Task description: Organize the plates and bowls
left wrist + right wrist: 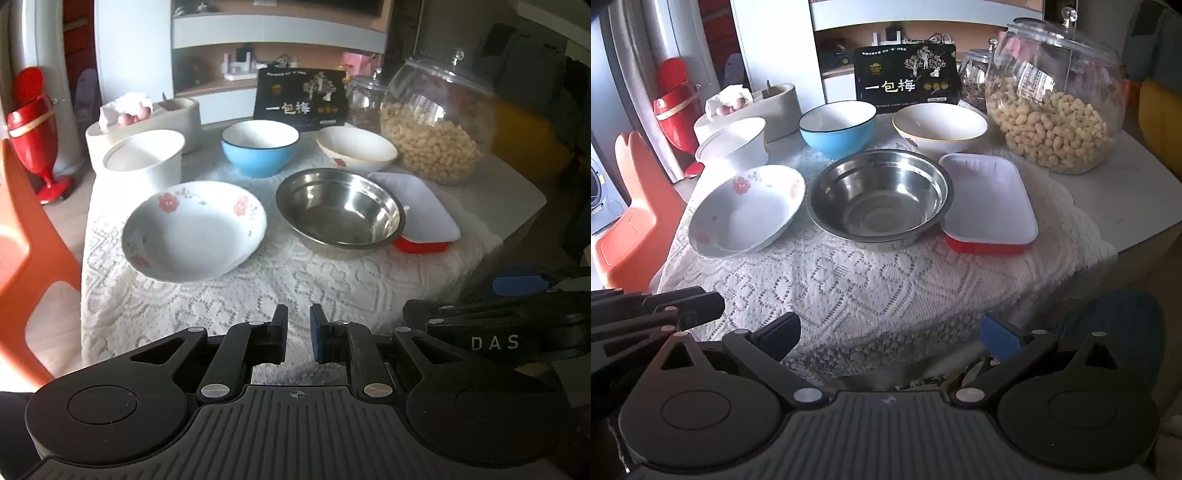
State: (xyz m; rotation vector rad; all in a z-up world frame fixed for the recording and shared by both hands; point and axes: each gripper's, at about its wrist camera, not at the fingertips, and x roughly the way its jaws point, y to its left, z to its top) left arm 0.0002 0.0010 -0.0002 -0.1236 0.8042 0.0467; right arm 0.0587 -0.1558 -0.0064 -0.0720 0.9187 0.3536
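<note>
Lace-covered tabletop (871, 280) before shelving carries your floral plate (194, 230), steel bowl (340, 208), blue bowl (259, 147) and peanut jar (436, 118), your left hand-held gripper (298, 338) nearly closed and empty, your right hand-held gripper (890, 332) spread wide and empty, whose view alone bares the whole white tray (988, 197).

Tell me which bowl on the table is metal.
The steel bowl, front row, between the flowered dish and the rectangular tray; the other bowls are ceramic-looking white or blue.
</note>
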